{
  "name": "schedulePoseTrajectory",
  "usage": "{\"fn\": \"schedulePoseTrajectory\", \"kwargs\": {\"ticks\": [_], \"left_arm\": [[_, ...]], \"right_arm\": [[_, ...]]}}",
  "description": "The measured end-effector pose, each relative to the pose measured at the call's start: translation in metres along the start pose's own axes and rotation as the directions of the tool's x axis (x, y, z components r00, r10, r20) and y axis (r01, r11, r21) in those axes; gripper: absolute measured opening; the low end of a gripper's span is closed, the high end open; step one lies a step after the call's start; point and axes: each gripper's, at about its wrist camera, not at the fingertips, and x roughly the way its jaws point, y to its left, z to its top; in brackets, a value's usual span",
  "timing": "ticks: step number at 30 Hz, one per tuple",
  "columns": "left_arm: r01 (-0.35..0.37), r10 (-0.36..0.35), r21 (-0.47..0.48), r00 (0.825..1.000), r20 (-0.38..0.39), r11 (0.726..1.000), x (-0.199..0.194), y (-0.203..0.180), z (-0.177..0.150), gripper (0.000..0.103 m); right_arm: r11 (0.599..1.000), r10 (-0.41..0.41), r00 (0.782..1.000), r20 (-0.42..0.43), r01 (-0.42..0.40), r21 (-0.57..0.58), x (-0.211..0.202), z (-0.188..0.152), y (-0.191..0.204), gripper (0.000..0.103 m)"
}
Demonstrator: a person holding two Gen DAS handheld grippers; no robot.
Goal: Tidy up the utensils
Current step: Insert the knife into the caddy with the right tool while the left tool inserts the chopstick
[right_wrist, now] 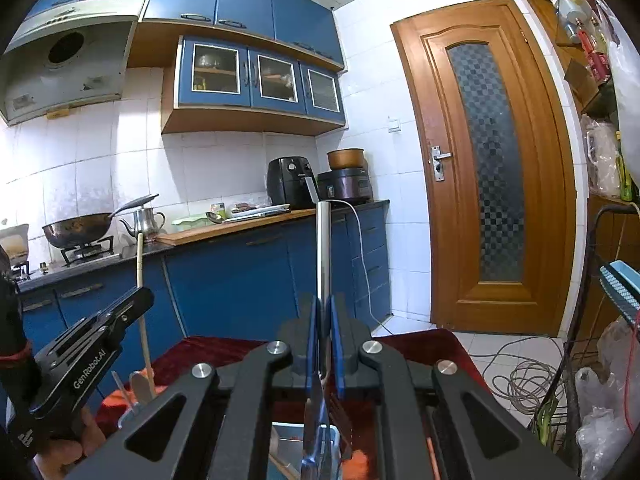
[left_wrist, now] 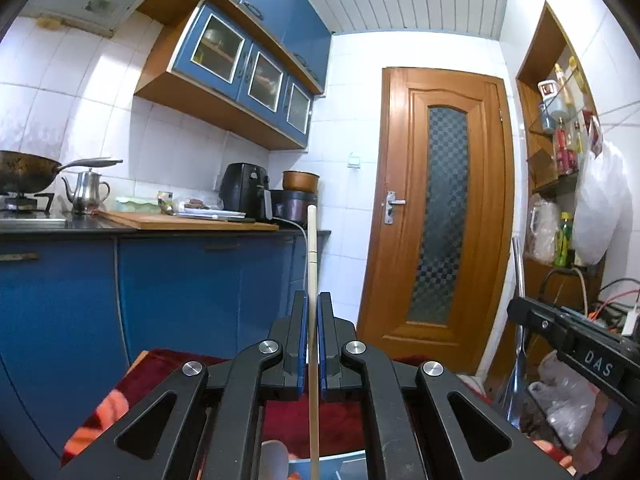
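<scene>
Left gripper (left_wrist: 313, 308): pads closed on a pale chopstick (left_wrist: 312, 280), upright at frame center, tip over the counter edge. Right gripper (right_wrist: 324, 312): clamped on a metal utensil handle (right_wrist: 323, 248), also upright, its lower end over a blue tray (right_wrist: 296, 436) bottom center. Far back: wok (right_wrist: 78, 230) on stove, left; wooden door (right_wrist: 486, 160), right.

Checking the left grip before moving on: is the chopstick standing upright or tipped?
Upright. The chopstick rises straight between the shut left gripper's fingers, tip toward the ceiling.
</scene>
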Motion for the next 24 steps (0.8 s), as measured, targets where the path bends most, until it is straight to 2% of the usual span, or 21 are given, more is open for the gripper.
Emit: {"fn": "schedulePoseTrajectory", "kwargs": {"ticks": [4, 10, 21, 24], "left_arm": [[-0.006, 0.006, -0.010, 1.000, -0.013, 1.000, 0.006, 0.005, -0.008, 0.004], [-0.010, 0.010, -0.006, 1.000, -0.019, 1.000, 0.007, 0.005, -0.013, 0.004], [-0.007, 0.004, -0.038, 0.997, -0.083, 0.999, 0.015, 0.008, -0.020, 0.004], [-0.007, 0.001, -0.049, 0.994, -0.110, 0.999, 0.016, 0.009, -0.020, 0.008]], "right_arm": [[1.000, 0.011, 1.000, 0.005, -0.011, 0.007, 0.003, -0.005, -0.001, 0.009], [0.999, 0.000, 0.998, 0.065, 0.002, -0.032, 0.000, 0.002, 0.005, 0.009], [0.996, 0.044, 0.999, -0.019, -0.045, -0.078, 0.012, -0.020, 0.015, 0.010], [0.996, 0.051, 0.998, -0.028, -0.053, -0.069, 0.008, -0.022, 0.014, 0.016]]}}
